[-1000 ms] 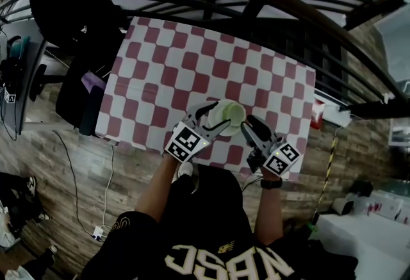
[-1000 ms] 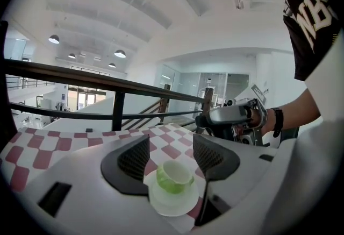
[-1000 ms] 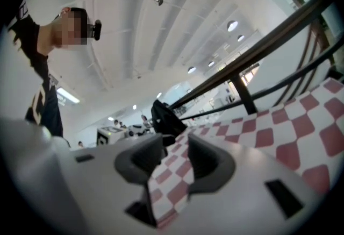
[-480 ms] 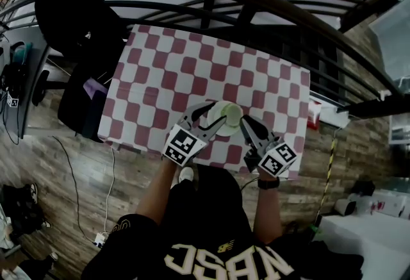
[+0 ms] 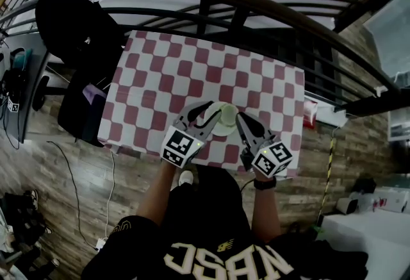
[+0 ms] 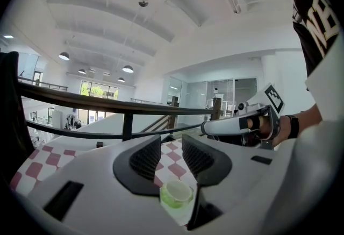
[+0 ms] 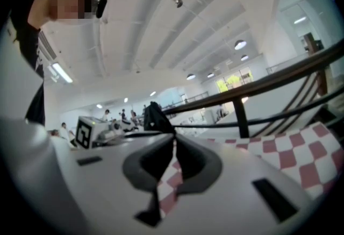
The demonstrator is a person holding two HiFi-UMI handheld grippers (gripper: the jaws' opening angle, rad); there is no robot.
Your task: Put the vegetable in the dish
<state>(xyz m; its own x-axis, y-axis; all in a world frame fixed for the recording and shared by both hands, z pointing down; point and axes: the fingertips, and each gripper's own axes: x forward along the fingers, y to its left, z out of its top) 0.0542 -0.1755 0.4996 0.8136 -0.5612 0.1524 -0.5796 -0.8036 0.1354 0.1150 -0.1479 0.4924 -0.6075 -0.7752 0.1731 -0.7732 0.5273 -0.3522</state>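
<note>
A small pale green and white dish (image 5: 224, 117) sits on the checkered table near its front edge; I cannot make out a vegetable apart from it. In the left gripper view the dish (image 6: 176, 194) lies low, just under the jaws. My left gripper (image 5: 205, 113) is at the dish's left side. Its jaws are closing, a gap still shows between the pads (image 6: 146, 157), and nothing is pressed there. My right gripper (image 5: 239, 118) is just right of the dish, shut and empty, its pads (image 7: 185, 156) meeting.
The red-and-white checkered cloth (image 5: 192, 74) covers the table. A dark curved railing (image 5: 211, 0) runs behind the far edge. A black chair (image 5: 77, 22) stands at the left. Wooden floor (image 5: 83, 170) lies below the front edge.
The right gripper's jaws have closed from open to shut, and it has edged left toward the dish. The left gripper's jaws have narrowed. The dish has stayed in place.
</note>
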